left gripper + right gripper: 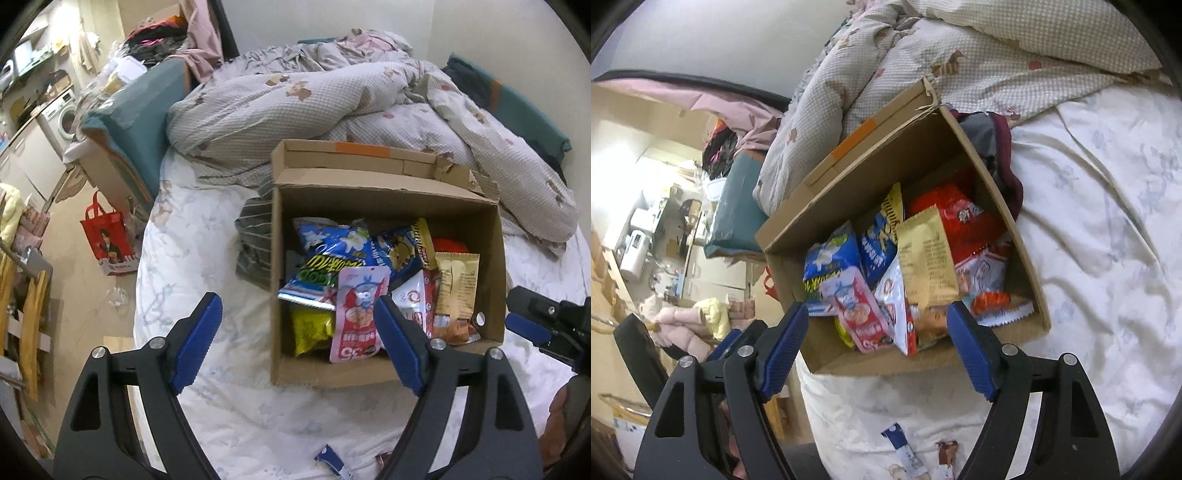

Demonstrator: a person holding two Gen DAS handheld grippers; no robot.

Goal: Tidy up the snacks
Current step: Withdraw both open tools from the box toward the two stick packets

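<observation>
An open brown cardboard box [384,369] on the white floral bed sheet [207,236] is filled with snack packets: a blue-and-white bag [328,251], a pink pouch [358,314], a yellow-green packet [310,328] and a gold sachet [456,284]. A red bag [956,218], mostly hidden in the left view, is shown plainly in the right view. The box is seen just ahead of the left gripper [295,343] and right gripper [877,347], both spread apart and holding nothing. A small blue wrapper [330,458] lies at lower centre.
</observation>
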